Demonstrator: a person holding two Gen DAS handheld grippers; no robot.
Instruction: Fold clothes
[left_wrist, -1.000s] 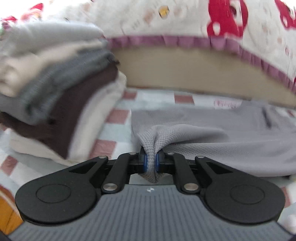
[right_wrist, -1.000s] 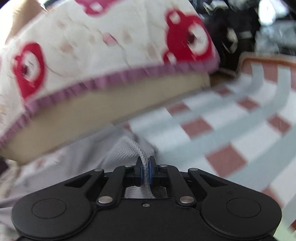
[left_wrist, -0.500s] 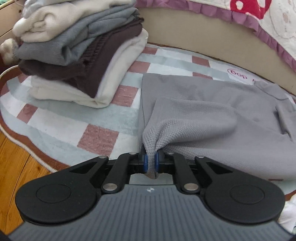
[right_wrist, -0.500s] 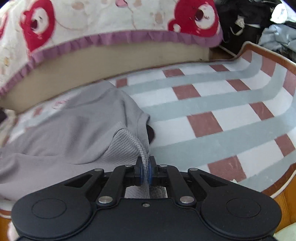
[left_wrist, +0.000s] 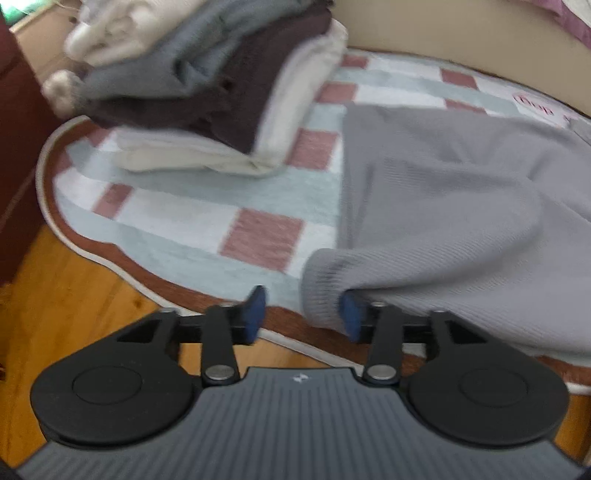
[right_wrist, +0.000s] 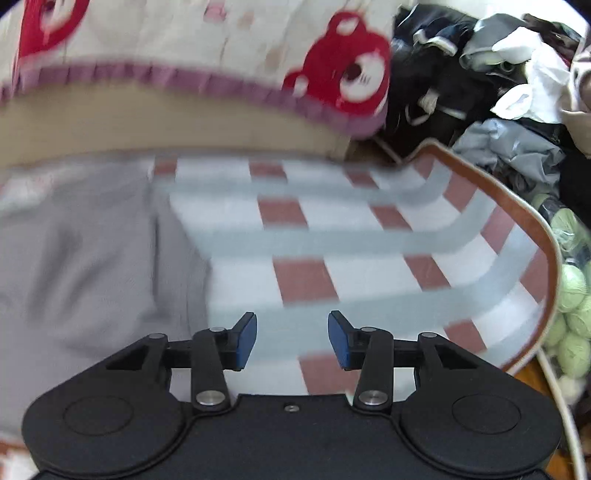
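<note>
Lying on the checked rug (left_wrist: 207, 192), the grey top (left_wrist: 454, 206) spreads from the rug's near edge back toward the bed (left_wrist: 443, 40). The left gripper (left_wrist: 303, 314) has its fingers opening; a folded hem of the top bulges between them, lying against the right finger (left_wrist: 350, 314) and apart from the left one, so neither pinches it. A stack of folded clothes (left_wrist: 207, 85) sits on the rug left of the top. In the right wrist view the right gripper (right_wrist: 291, 339) has its fingers opening too, with only bare rug (right_wrist: 369, 254) between them; the top (right_wrist: 85, 258) lies on the rug just left of the left finger (right_wrist: 245, 339), not touching it. Loose clothes (right_wrist: 491, 81) are heaped past the rug's right edge.
</note>
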